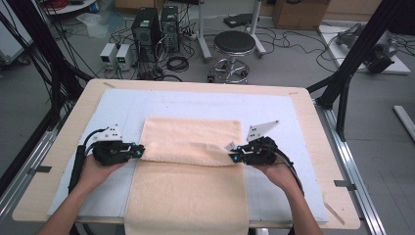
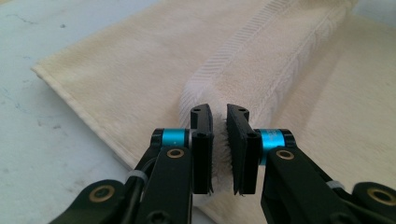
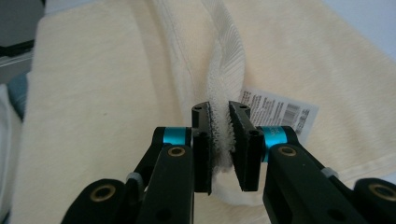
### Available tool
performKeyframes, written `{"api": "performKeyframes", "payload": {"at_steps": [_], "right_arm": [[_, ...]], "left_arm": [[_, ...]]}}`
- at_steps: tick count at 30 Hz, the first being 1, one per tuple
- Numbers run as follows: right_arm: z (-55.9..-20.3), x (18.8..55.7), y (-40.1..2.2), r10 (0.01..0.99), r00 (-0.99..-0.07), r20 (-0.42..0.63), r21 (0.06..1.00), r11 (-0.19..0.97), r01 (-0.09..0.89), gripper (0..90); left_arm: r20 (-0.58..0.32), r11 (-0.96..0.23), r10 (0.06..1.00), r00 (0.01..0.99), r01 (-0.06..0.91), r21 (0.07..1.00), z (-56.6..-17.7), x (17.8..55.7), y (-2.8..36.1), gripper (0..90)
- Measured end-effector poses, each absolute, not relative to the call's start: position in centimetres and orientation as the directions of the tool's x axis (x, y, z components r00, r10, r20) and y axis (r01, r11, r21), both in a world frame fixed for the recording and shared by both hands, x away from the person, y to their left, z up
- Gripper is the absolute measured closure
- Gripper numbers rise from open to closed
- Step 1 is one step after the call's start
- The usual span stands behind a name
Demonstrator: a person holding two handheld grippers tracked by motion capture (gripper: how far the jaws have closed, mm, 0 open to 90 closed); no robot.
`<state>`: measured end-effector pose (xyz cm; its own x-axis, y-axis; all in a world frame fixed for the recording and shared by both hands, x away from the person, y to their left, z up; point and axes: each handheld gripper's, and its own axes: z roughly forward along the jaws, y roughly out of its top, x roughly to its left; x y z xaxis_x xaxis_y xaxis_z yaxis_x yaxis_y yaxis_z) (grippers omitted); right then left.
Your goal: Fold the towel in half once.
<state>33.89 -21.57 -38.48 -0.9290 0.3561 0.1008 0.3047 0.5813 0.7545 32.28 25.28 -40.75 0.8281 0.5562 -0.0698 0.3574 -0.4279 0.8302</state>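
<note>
A cream towel (image 1: 191, 161) lies lengthwise on the pale blue mat, its near end hanging over the table's front edge. A raised fold runs across its middle. My left gripper (image 1: 138, 151) is shut on the fold's left end; in the left gripper view the towel (image 2: 261, 70) is pinched between the jaws of that gripper (image 2: 220, 122). My right gripper (image 1: 234, 156) is shut on the fold's right end, where the towel's ribbed hem (image 3: 224, 60) is squeezed between the pads of the gripper (image 3: 219, 122). A white care label (image 3: 275, 112) sticks out beside the right jaw.
The pale blue mat (image 1: 288, 117) covers the wooden table (image 1: 308, 107). Beyond the table's far edge stand a round black stool (image 1: 234, 44), computer towers (image 1: 147, 29) and loose cables on the floor. Black frame legs (image 1: 347, 73) rise at the right.
</note>
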Motion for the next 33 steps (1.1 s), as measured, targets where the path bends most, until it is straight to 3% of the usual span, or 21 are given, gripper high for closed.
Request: {"api": "performKeyframes", "payload": {"at_steps": [4, 12, 15, 20, 26, 28, 33], "right_arm": [[-39.9, 32.2, -22.2, 0.336, -0.933, 0.126, 0.748, 0.586, 0.312, 73.0], [-40.4, 31.4, -22.9, 0.364, -0.922, 0.135, 0.779, 0.536, 0.325, 57.7], [-40.4, 31.5, -22.6, 0.363, -0.922, 0.136, 0.781, 0.533, 0.325, 53.2], [-41.5, 31.6, -21.8, 0.325, -0.930, 0.171, 0.735, 0.586, 0.340, 47.7], [-42.4, 30.7, -21.2, 0.245, -0.947, 0.209, 0.716, 0.621, 0.319, 48.9], [-42.6, 30.4, -21.2, 0.234, -0.951, 0.204, 0.716, 0.627, 0.308, 48.0], [-43.1, 29.4, -21.3, 0.227, -0.958, 0.173, 0.715, 0.641, 0.281, 47.0]], "left_arm": [[-0.066, -0.445, 0.530, 0.845, 0.343, 0.827, -41.2, 30.7, 25.4, 77.5], [-0.056, -0.483, 0.477, 0.877, 0.315, 0.817, -41.2, 29.1, 25.2, 51.6], [-0.059, -0.504, 0.475, 0.878, 0.326, 0.800, -41.6, 29.3, 24.9, 47.5], [-0.076, -0.518, 0.491, 0.868, 0.361, 0.776, -42.6, 30.2, 24.4, 45.4], [-0.038, -0.568, 0.463, 0.886, 0.329, 0.755, -42.8, 29.7, 23.9, 69.2], [-0.040, -0.568, 0.452, 0.891, 0.322, 0.757, -42.7, 29.4, 24.0, 69.7], [-0.033, -0.556, 0.478, 0.878, 0.331, 0.762, -43.0, 28.9, 24.6, 48.2]]}}
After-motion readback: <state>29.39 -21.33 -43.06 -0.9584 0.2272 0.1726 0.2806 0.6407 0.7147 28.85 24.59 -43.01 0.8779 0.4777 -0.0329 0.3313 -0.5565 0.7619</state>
